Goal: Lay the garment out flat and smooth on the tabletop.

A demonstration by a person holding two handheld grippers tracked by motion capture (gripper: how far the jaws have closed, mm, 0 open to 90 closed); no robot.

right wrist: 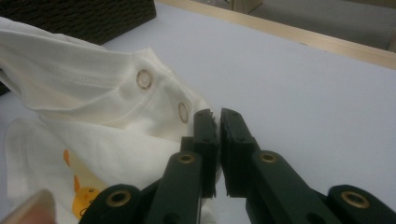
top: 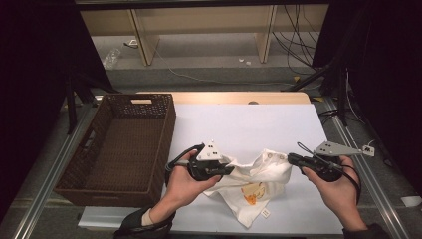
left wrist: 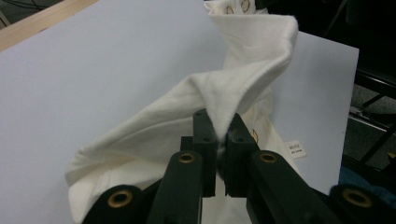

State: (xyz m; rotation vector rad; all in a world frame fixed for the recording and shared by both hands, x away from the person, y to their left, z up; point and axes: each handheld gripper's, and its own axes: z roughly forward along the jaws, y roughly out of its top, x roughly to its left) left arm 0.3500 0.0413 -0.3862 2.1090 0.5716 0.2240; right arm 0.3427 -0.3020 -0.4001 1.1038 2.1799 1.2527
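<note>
Cream garment point(top: 259, 181) on white tabletop point(top: 249, 124) beside wicker basket point(top: 124, 144), left gripper point(left wrist: 219, 135) clamped on a raised fold, right gripper point(right wrist: 217, 116) closed at its snap edge, small tag point(left wrist: 296, 148) print unreadable, wooden shelving behind.

left hand point(top: 185, 180): coming in from the bottom edge, wrapping around the left gripper's body, dark sleeve covering the forearm.
left gripper point(left wrist: 218, 127): pointing across toward the right gripper, jaws pressing together on a fold of the white baby garment point(left wrist: 187, 112) and lifting it into a peak.
right hand point(top: 334, 191): reaching in from the lower right, gripping its tool from below, a cable looping over the wrist.
right gripper point(right wrist: 217, 116): pointing toward the left gripper, jaws sitting nearly closed with a thin slit showing between them, just beside the garment's snap edge; whether cloth is being pinched is unclear.
</note>
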